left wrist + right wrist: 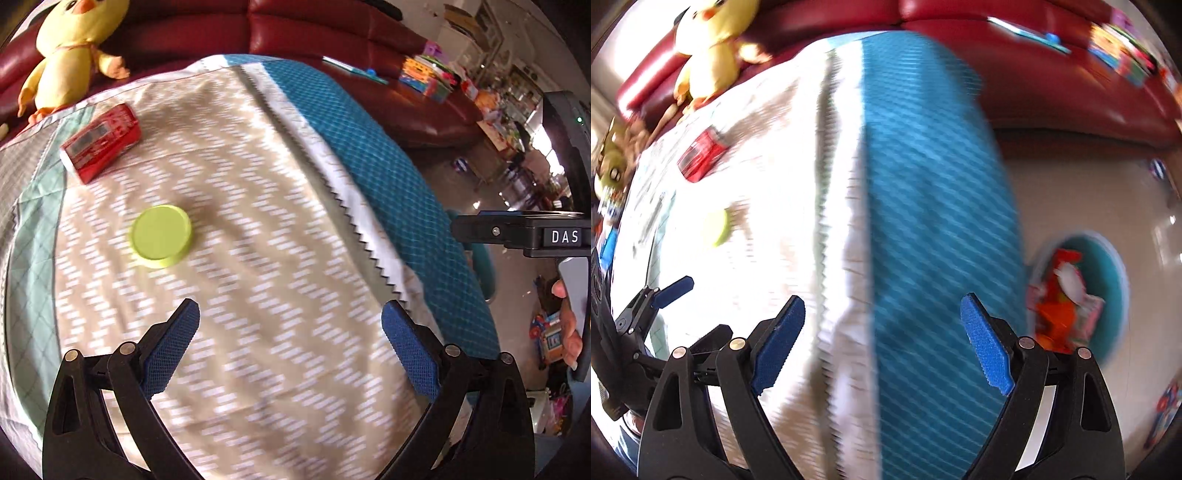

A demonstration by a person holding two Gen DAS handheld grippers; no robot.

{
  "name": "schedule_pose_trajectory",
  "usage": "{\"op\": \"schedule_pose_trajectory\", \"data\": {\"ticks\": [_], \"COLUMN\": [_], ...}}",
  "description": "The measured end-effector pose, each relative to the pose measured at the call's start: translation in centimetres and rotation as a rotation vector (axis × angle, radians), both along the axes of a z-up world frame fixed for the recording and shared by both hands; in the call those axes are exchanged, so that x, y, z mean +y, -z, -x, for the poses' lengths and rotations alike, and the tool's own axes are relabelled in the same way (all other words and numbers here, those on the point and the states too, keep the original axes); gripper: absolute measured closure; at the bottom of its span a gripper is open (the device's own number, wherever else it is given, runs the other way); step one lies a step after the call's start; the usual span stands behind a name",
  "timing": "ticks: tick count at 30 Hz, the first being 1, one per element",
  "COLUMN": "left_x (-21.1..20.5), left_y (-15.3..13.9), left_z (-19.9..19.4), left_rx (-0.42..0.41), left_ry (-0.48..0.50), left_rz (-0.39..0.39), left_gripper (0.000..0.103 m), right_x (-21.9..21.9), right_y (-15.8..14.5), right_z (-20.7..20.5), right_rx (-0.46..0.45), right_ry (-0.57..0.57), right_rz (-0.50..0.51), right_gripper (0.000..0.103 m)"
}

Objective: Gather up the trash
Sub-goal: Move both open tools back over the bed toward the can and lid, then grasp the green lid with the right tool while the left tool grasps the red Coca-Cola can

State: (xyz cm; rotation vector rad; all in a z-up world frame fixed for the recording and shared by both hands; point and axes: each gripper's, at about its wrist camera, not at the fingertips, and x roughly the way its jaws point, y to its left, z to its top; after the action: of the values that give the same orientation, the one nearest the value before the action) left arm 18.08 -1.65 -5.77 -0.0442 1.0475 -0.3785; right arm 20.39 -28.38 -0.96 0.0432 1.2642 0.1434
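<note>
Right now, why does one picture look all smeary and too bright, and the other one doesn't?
Right wrist view: streaky motion blur, and glare whitens the tablecloth, so the green lid and red carton are smudges. Left wrist view: only slightly soft, evenly lit, so the green lid and red carton are clear. Both views bulge like a fishbowl.

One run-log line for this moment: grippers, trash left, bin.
left gripper: open, empty | right gripper: open, empty | on cloth: green lid, red carton | bin on floor: wrappers inside
</note>
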Motion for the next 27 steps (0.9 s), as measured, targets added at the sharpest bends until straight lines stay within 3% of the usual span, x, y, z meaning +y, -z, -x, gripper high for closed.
{"op": "schedule_pose_trajectory", "data": {"ticks": [7, 13, 19, 21, 27], "left_x": [9.8, 15.3, 18.3, 18.6, 19.2], "left_y": [0.7, 1.1, 1.8, 2.0, 2.4], "left_z": [-0.3, -1.1, -1.6, -1.6, -2.1], "left_rx": [0.008, 0.010, 0.023, 0.024, 0.025], "left_ry": [-0.141, -0.209, -0.251, -0.247, -0.233], "left_rz": [-0.005, -0.027, 0.008, 0.006, 0.001], "left_gripper": [0.004, 0.004, 0.004, 0.004, 0.004], "right_x": [10.4, 16.6, 20.8, 21.5, 23.1], "right_y": [1.9, 3.7, 5.8, 6.3, 7.8], "right_z": [-3.1, -5.1, -7.2, -7.5, -8.4], "right_rx": [0.062, 0.101, 0.122, 0.125, 0.142], "right_ry": [-0.160, -0.216, -0.240, -0.249, -0.258], "right_rz": [-0.026, -0.035, -0.020, -0.011, 0.027], "right_gripper": [0.021, 0.021, 0.022, 0.031, 0.038]}}
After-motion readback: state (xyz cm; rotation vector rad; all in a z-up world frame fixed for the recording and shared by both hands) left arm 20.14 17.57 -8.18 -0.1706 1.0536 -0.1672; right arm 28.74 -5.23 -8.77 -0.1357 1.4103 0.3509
